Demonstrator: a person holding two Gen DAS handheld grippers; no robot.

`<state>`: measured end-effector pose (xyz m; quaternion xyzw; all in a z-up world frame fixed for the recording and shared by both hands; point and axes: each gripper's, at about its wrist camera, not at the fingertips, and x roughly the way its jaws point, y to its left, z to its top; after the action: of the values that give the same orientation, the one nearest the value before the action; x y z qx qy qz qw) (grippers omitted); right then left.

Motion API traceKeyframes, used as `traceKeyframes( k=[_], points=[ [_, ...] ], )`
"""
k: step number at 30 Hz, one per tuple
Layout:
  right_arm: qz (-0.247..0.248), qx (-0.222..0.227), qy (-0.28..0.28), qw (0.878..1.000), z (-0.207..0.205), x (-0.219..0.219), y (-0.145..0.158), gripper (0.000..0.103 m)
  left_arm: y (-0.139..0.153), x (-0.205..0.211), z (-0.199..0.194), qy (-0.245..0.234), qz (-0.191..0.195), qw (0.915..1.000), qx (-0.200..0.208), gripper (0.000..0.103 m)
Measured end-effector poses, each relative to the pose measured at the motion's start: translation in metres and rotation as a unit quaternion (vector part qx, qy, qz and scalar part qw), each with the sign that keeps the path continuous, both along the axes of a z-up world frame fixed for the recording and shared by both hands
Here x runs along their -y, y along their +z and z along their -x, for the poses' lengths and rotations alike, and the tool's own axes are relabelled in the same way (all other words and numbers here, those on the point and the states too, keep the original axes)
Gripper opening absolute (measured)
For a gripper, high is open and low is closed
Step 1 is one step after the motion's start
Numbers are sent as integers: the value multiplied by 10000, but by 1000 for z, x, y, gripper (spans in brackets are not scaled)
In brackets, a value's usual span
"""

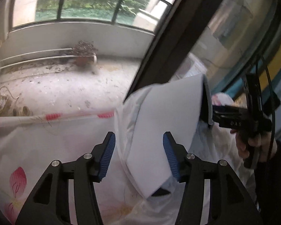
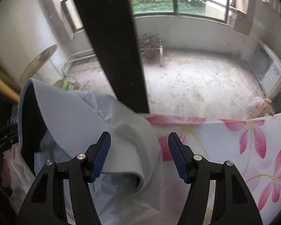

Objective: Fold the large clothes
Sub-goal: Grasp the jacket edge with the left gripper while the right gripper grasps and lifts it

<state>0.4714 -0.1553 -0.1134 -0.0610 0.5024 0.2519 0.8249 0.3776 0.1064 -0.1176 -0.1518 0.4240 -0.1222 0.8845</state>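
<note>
L wrist cam, lower left of frame: floral sheet (image 1: pixel 18 150) covers the work surface, thin white fabric w/ pink petal print, smooth. Mid-bottom: my left gripper (image 1: pixel 138 153), jaws apart, ribbed blue pads (image 1: pixel 107 151) not pressing anything. Pale garment (image 1: pixel 159 123) runs up between them, touching neither pad as far as I can see. Thick, felt-like face, bluish-white, w/ a crinkly thin lining at its left edge. It stands up in a stiff curved flap, so not flat yet. Right of frame: a hand (image 1: pixel 252 146) in a dark sleeve holds the other tool.

R wrist cam, left to centre: same garment, rolled edge draped over the inner side of the left pad of my right gripper (image 2: pixel 139 156). Jaws apart there too, nothing clamped. Right side: floral sheet again, bare.

Read: we're mid-fold, at the drop-off or re-grip, garment loose on the sheet w/ both tools released. Next move, imo: pick a clean edge, close on the thick layer only (not the sheet under it), pull it over and flatten. Risk: lining slips, flap springs back.
</note>
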Motion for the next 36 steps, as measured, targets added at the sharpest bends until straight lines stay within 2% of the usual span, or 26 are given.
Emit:
traceKeyframes(
  k=[5,7,9,14,18,19,21,22,25,27,31,36],
  points=[
    [182,-11,390,9991,12,1,-8,64,-13,6,7,-504,-261,9978,-332,57],
    [201,-48,524,9984,17,3,-11,64,-18,8,11,-641,-506,9957,-428,61],
    [267,73,660,9974,24,4,-11,64,-16,10,13,-696,-616,9949,-389,61],
    [208,117,852,9961,33,9,-10,62,-12,10,13,-688,-789,9928,-576,61],
    [79,189,910,9956,42,15,-7,21,-13,10,17,-688,-745,9932,-580,61],
    [37,250,869,9959,44,19,-5,14,-13,8,18,-690,-716,9936,-543,61],
    [73,466,828,9954,48,23,-2,12,-16,8,22,-712,-804,9932,-456,48],
    [112,604,793,9950,52,26,0,12,-16,9,23,-711,-833,9931,-428,45],
    [160,1013,789,9916,64,36,9,12,-14,7,28,-717,-782,9937,-371,29],
    [133,1264,802,9886,72,41,17,12,-11,6,30,-671,-783,9943,-278,15],
    [88,1716,864,9813,90,44,29,12,2,7,40,-511,-833,9952,105,10],
    [372,2194,999,9698,112,40,31,13,17,14,60,-396,-992,9928,541,9]
  ],
)
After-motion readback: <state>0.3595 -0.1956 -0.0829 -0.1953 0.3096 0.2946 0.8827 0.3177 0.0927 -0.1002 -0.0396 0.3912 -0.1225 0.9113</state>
